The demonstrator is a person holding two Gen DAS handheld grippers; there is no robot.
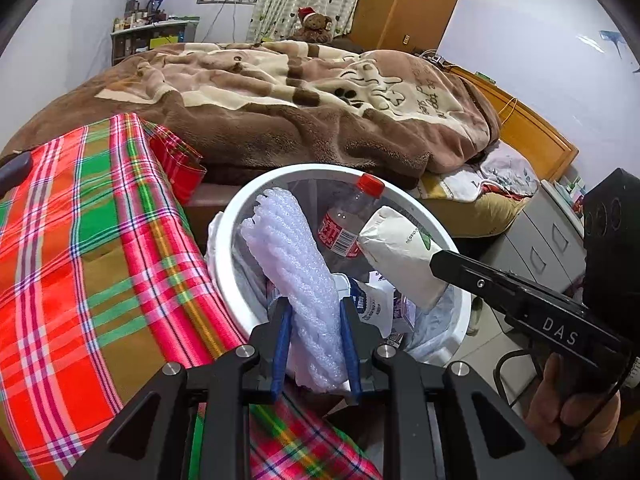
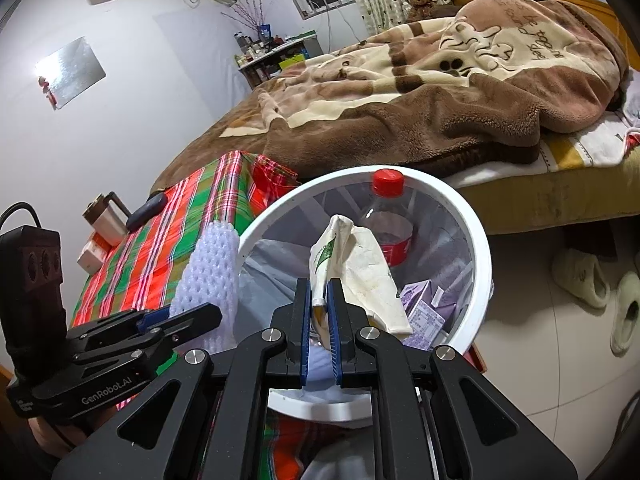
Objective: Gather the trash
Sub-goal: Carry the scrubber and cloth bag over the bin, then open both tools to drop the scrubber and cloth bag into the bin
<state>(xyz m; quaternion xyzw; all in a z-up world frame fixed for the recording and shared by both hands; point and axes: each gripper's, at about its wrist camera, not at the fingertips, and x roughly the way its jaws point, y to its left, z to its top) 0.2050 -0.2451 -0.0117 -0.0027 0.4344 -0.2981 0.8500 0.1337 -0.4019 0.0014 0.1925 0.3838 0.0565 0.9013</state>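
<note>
A white trash bin (image 1: pixel 240 204) with a plastic liner stands beside the plaid table and also shows in the right wrist view (image 2: pixel 482 248). My left gripper (image 1: pixel 316 312) is shut on a white foam net sleeve (image 1: pixel 288 248) held over the bin's near rim; the sleeve also shows in the right wrist view (image 2: pixel 208 276). My right gripper (image 2: pixel 319 292) is shut on a crumpled cream paper bag (image 2: pixel 360 264) above the bin's mouth; the bag also shows in the left wrist view (image 1: pixel 400 252). Inside the bin lie a red-capped plastic bottle (image 2: pixel 388 220) and purple cartons (image 2: pixel 428 304).
A table with a red-green plaid cloth (image 1: pixel 80 248) is left of the bin, carrying a mug and boxes (image 2: pixel 104 224). A bed with a brown blanket (image 1: pixel 280 96) lies behind. Grey drawers (image 1: pixel 548 240) stand at right. Slippers (image 2: pixel 592 284) lie on the tiled floor.
</note>
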